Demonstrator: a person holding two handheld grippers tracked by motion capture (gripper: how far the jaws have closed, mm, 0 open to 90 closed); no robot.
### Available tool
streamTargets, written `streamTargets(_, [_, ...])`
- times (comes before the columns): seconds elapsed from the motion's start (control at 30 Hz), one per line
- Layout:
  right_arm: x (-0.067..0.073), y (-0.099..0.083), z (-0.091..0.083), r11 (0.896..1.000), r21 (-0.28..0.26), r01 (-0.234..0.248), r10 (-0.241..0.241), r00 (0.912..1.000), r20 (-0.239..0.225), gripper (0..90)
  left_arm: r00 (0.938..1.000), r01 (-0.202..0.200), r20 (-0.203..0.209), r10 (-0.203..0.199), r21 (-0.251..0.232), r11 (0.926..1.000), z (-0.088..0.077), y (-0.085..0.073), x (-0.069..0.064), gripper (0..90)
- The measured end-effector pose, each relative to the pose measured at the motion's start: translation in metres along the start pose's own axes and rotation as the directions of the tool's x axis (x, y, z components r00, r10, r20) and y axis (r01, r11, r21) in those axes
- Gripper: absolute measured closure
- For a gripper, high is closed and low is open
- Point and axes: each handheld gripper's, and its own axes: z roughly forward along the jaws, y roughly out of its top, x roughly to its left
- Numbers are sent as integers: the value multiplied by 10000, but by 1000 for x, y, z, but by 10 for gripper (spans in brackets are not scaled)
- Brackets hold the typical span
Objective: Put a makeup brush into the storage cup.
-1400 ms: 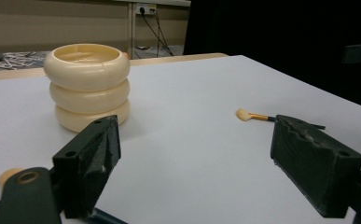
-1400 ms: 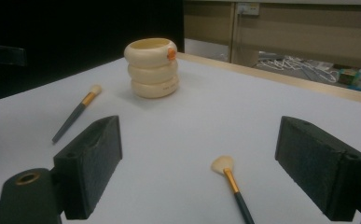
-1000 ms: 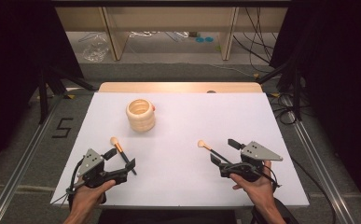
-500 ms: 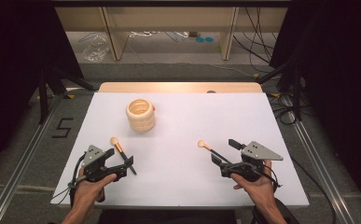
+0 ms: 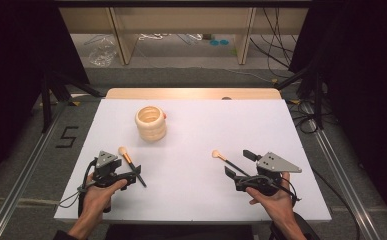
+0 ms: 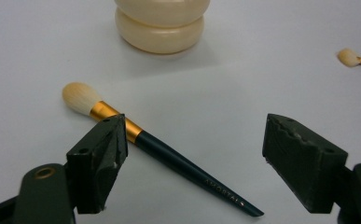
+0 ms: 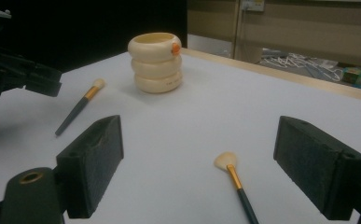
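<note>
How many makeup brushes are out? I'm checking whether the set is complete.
2. One dark-handled, gold-ferruled makeup brush lies by the left tool; a second similar brush lies before the right tool. Nothing suggests any hidden.

The cream holder (image 6: 162, 21) is cropped at top; the right brush (image 7: 236, 184) handle runs off bottom.

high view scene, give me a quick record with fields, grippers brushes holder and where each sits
surface: white table
holder: cream ringed cup, upright, far left of centre
left brush: flat on table, between the open jaws of the left gripper
right brush: flat, ahead of the right gripper
right gripper jaws: open, empty
</note>
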Motion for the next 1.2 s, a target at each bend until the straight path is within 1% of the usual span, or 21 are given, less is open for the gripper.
streamTargets(0.03, [0, 0, 1, 9999, -166, 2, -2, 10000, -42, 168, 9999, 130, -24, -130, -76, 9999, 3, 0, 0, 219])
streamTargets(0.1, [0, 0, 0, 10000, 20, 22, -22, 10000, -13, 168, 9999, 11, -134, -11, 15, 10000, 6, 1, 3, 224])
streamTargets(0.13, [0, 0, 0, 10000, -15, 11, -11, 10000, -20, 168, 9999, 11, -134, -11, 15, 10000, 6, 1, 3, 228])
streamTargets(0.2, [1, 0, 0, 10000, -11, 14, -14, 10000, -54, 169, 9998, 143, -165, -141, 102, 9998, 9, 1, 4, 234])
streamTargets(0.27, [1, 0, 0, 10000, 29, 26, -26, 10000, -45, 170, 9991, -335, -252, 348, 490, 9982, 10, 3, 8, 239])
streamTargets(0.3, [1, 0, 0, 10000, 42, 35, -35, 10000, -44, 169, 9974, -651, -262, 673, 763, 9950, 11, 3, 10, 244])
streamTargets(0.33, [1, 0, 1, 10000, -25, 43, -43, 10000, -41, 169, 9978, -560, -323, 587, 795, 9953, 13, 3, 11, 246])
streamTargets(0.37, [2, 0, 1, 10000, -39, 27, -27, 10000, -59, 169, 9994, -155, -301, 175, 655, 9977, 18, 3, 12, 249])
streamTargets(0.4, [2, 0, 1, 10000, -39, 27, -27, 10000, -59, 169, 9994, -155, -301, 175, 655, 9977, 18, 3, 12, 253])
streamTargets(0.43, [2, 0, 0, 10000, -19, 50, -50, 10000, -85, 169, 9983, -475, -279, 505, 973, 9941, 17, 4, 15, 255])
streamTargets(0.5, [2, 0, 0, 10000, -15, 51, -51, 9999, -87, 170, 9986, -374, -338, 410, 1008, 9942, 20, 5, 16, 257])
streamTargets(0.57, [2, 0, 0, 10000, -11, 41, -41, 9999, -100, 169, 9976, -510, -409, 560, 1127, 9923, 21, 6, 19, 261])
streamTargets(0.63, [2, 0, 1, 9999, -96, 97, -98, 9999, -120, 169, 9985, -366, -369, 415, 1243, 9916, 24, 7, 23, 266])
streamTargets(0.73, [2, 0, 1, 9999, -104, 91, -92, 9999, -119, 170, 9985, -323, -405, 380, 1320, 9907, 27, 8, 26, 282])
streamTargets(0.83, [2, 0, 1, 9999, -90, 103, -104, 9999, -124, 170, 9990, -248, -344, 298, 1372, 9902, 30, 9, 26, 303])
streamTargets(0.87, [2, 0, 1, 9999, -96, 98, -99, 9999, -128, 171, 9991, -262, -301, 310, 1487, 9885, 31, 10, 26, 309])
streamTargets(0.97, [2, 0, 2, 9998, -139, 103, -106, 9998, -182, 171, 9989, -257, -342, 312, 1506, 9883, 33, 10, 25, 318])
streamTargets(1.03, [2, 0, 2, 9999, -114, 104, -106, 9998, -186, 171, 9992, -163, -332, 222, 1687, 9855, 35, 10, 25, 322])
streamTargets(1.07, [2, 0, 1, 9999, -68, 125, -126, 9997, -212, 171, 9990, -254, -308, 311, 1722, 9847, 35, 10, 26, 330])
streamTargets(1.13, [2, 0, 2, 9998, -165, 112, -116, 9998, -191, 171, 9992, -153, -324, 215, 1820, 9832, 36, 11, 27, 341])
streamTargets(1.2, [2, 0, 1, 9999, -47, 125, -125, 9997, -200, 171, 9991, -145, -367, 214, 1803, 9835, 38, 11, 27, 349])
